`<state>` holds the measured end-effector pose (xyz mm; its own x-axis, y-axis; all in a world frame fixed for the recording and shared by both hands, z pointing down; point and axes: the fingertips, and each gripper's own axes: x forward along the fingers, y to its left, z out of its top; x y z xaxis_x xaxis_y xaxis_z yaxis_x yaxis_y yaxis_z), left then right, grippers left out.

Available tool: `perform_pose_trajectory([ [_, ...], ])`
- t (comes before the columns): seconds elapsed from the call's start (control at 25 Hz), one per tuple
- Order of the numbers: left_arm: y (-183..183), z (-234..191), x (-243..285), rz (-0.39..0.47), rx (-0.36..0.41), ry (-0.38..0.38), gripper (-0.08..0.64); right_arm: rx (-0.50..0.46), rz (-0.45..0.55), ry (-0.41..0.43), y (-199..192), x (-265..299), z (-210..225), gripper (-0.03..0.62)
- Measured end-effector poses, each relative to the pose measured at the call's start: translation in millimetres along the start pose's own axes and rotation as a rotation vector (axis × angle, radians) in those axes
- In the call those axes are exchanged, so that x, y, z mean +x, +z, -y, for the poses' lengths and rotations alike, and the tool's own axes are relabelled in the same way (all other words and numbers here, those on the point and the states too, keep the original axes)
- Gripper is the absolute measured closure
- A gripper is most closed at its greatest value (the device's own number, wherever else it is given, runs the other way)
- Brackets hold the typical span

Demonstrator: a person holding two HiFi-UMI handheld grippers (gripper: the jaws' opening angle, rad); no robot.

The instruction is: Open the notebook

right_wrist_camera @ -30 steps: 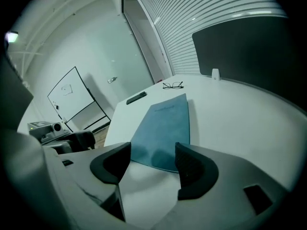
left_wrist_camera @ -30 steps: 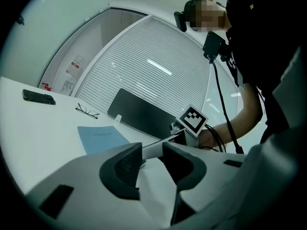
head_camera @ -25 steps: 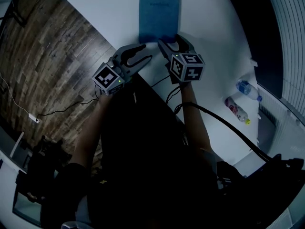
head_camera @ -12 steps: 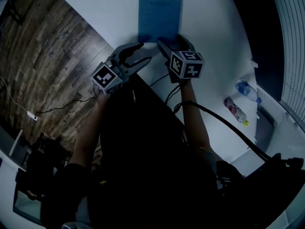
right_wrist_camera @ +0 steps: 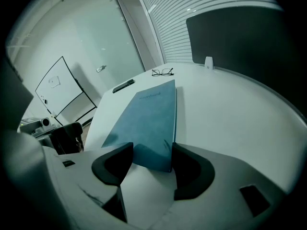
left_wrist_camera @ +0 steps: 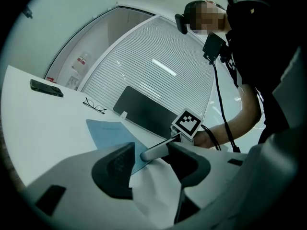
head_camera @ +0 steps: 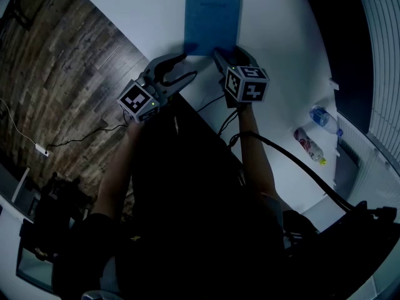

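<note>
Reaching over the thin blue notebook [head_camera: 212, 17], which lies flat on the table [head_camera: 144, 17] in from its left edge, my right gripper [right_wrist_camera: 151, 151] has its jaws apart, just closing round the near corner. My left gripper [left_wrist_camera: 149, 150] just opened wide, empty. The notebook looks light and bendy, maybe slippery, so I'd pinch only the cover's corner.

The round white table [head_camera: 275, 74] carries a closed, flat blue notebook [head_camera: 213, 17]. Thin-framed spectacles [right_wrist_camera: 163, 72] and a black phone [right_wrist_camera: 123, 86] lie far beyond it. A clear plastic bottle [head_camera: 325, 117] and a pink-labelled bottle [head_camera: 310, 144] lie at the right.
</note>
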<state>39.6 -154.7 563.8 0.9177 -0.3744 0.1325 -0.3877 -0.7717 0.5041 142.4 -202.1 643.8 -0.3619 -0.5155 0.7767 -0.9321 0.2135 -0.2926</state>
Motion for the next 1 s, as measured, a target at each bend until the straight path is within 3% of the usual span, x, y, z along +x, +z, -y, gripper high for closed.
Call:
perform_pose_trajectory([
  [0.48,8.0,-2.6,0.9,0.017,-0.006,0.013,0.357,0.041,0.013,-0.034,0.8,-3.4,18.8,0.434],
  [0.64,10.6,-2.8,-0.3,0.021,-0.005,0.023,0.357,0.078,0.039,-0.026,3.0,-8.9,23.3,0.479],
  [1.0,14.8,-8.0,0.4,0.029,-0.003,0.026,0.359,0.17,0.098,0.022,12.7,-9.1,22.0,0.515],
])
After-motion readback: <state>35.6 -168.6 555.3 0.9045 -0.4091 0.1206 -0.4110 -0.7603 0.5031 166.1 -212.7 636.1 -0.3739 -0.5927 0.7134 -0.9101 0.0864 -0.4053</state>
